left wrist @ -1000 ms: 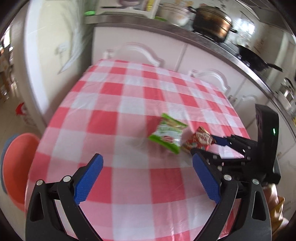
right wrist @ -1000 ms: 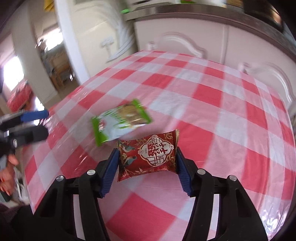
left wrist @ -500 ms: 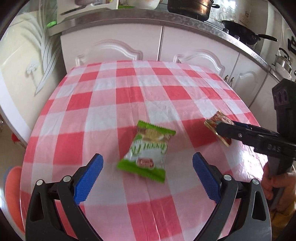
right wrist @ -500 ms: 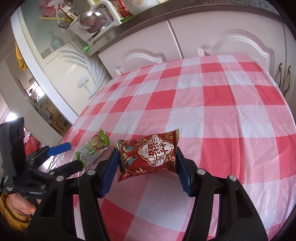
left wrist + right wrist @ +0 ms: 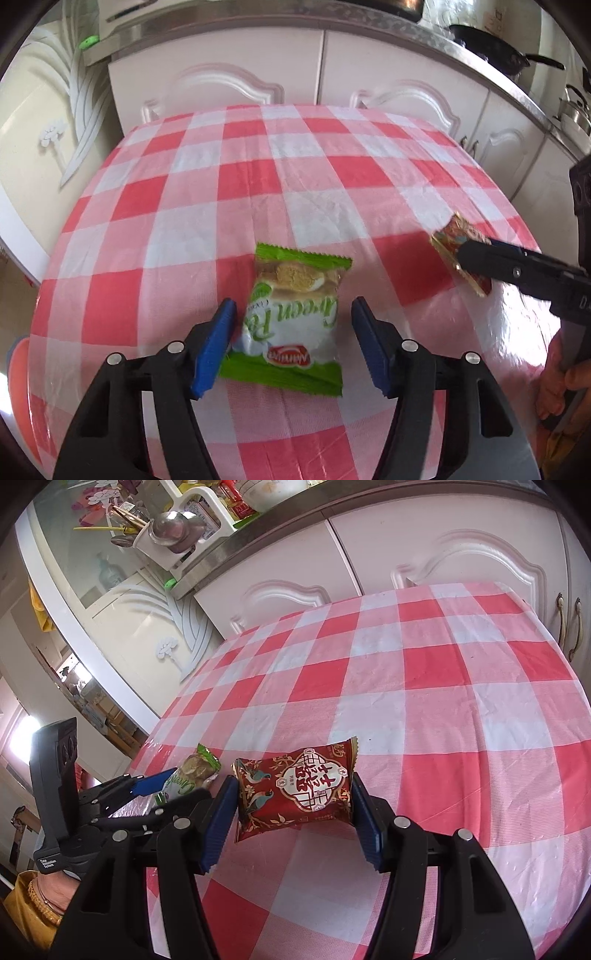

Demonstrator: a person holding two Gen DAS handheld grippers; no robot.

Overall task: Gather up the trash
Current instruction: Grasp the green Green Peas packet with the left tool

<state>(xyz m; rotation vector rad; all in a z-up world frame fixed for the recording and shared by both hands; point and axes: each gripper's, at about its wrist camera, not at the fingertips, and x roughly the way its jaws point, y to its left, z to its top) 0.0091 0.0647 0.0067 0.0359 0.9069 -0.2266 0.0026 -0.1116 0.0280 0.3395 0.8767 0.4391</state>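
An orange basin shows past the table's left edge, its inside hidden; the green snack packet lies on the checked tablecloth between the left gripper's jaws, which have just been closing, pads not yet pressing; the right gripper clamps the red snack packet above the cloth; white cabinets stand behind.

Left claw moved in over worktop, now astride green snack packet; jaws have just been closing, left pad near packet edge, right pad apart. Right claw carried red packet away from green packet, lifted off worktop.
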